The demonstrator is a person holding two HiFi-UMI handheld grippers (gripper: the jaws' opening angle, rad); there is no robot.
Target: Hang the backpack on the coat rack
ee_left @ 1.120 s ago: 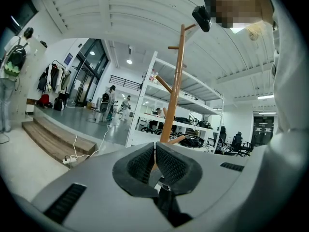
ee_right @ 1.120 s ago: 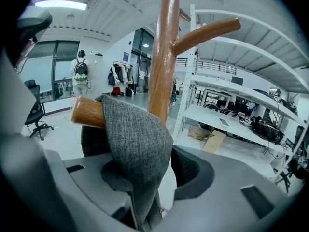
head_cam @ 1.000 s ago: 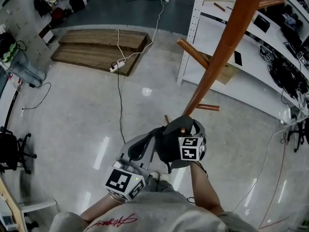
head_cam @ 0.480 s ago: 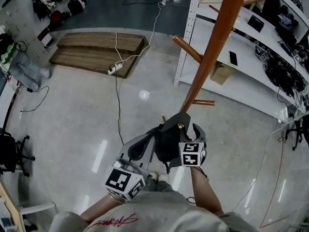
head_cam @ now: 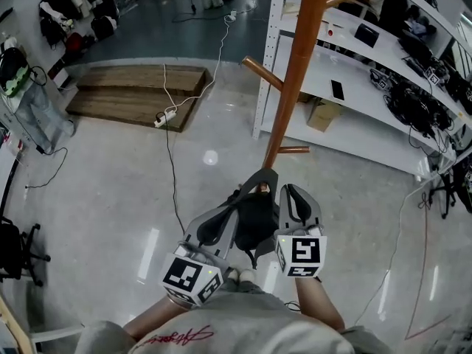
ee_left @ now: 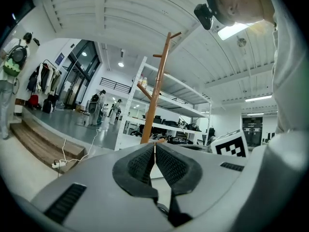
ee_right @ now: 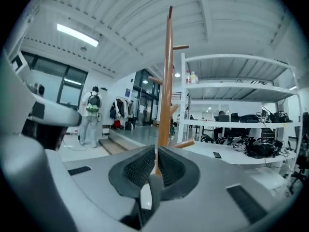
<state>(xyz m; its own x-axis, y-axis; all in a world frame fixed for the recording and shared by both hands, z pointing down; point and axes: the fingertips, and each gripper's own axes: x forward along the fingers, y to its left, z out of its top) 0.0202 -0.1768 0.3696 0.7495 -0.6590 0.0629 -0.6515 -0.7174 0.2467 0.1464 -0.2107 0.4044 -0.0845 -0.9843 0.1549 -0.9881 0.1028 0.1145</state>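
Note:
The orange wooden coat rack (head_cam: 291, 87) stands just ahead of me, pegs sticking out of its pole. A dark backpack (head_cam: 254, 223) hangs low at the pole, its top loop over a short peg (head_cam: 259, 189). My left gripper (head_cam: 236, 205) points at the backpack's left side, and its pads (ee_left: 145, 166) meet with nothing seen between them. My right gripper (head_cam: 293, 190) is lifted to the right of the backpack and apart from it. Its jaws are closing, almost together, and nothing is between them (ee_right: 157, 151). The pole (ee_right: 168, 81) shows straight ahead of it.
White metal shelving (head_cam: 354, 57) with electronics stands behind the rack. A low wooden platform (head_cam: 133, 87) and a white cable with a power strip (head_cam: 164, 116) lie on the glossy floor at the left. A person wearing a backpack (ee_right: 91, 115) stands far off.
My right gripper has left the backpack, risen and moved right, and its jaws have come nearly together. The backpack stays hanging on the peg. The left gripper has barely shifted.

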